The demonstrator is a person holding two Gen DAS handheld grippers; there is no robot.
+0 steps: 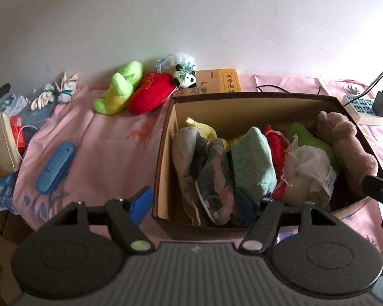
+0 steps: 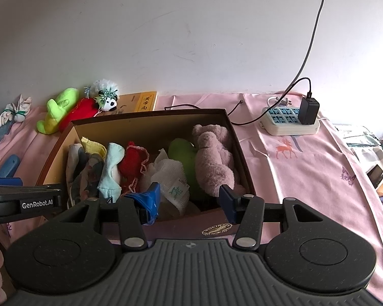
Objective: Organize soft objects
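Note:
A brown cardboard box (image 1: 163, 153) (image 2: 238, 140) on the pink cloth holds several soft items: a patterned cloth (image 1: 212, 178), a teal pouch (image 1: 252, 160), a white towel (image 1: 309, 173) (image 2: 171, 176), a green plush (image 2: 183, 153) and a mauve teddy bear (image 1: 349, 150) (image 2: 214, 158). Behind the box lie a green plush (image 1: 120, 86) (image 2: 57, 109), a red plush (image 1: 150, 93) and a small panda toy (image 1: 186, 75) (image 2: 108, 102). My left gripper (image 1: 194, 204) is open over the box's near left corner, holding nothing. My right gripper (image 2: 190, 200) is open above the box's near edge, empty.
A blue remote (image 1: 55, 167) lies left of the box. White knotted gloves (image 1: 53, 94) sit at the far left. A yellow book (image 1: 217, 81) leans at the wall. A power strip (image 2: 291, 119) with a black charger and cables is right of the box.

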